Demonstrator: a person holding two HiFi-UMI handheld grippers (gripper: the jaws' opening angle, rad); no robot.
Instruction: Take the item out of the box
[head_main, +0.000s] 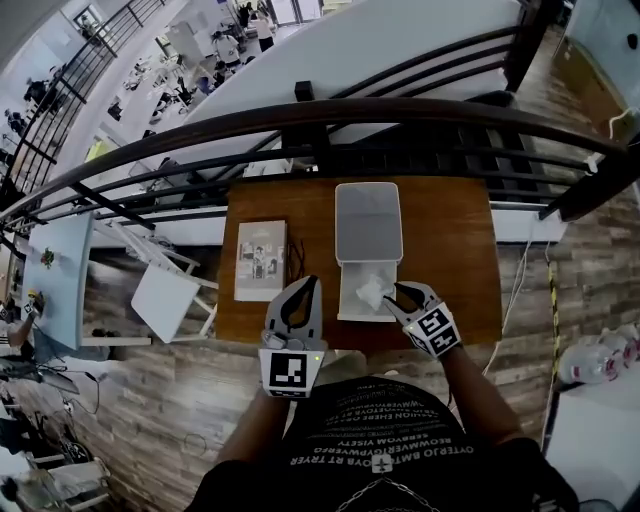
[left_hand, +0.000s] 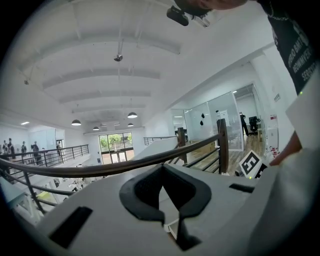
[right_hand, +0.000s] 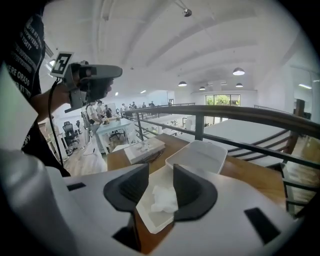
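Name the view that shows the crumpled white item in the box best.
The right gripper view: the crumpled white item lies close and clear in the open box, framed between the spread fingers. The head view shows it small, from above. The left gripper view does not show it.

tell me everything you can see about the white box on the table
The white box lies open on the wooden table, near the person's edge. Its shallow rectangular base, seemingly card or plastic, holds a crumpled white item; the round-cornered lid lies inside-up directly behind it. The right gripper, jaws open, hovers over the base.
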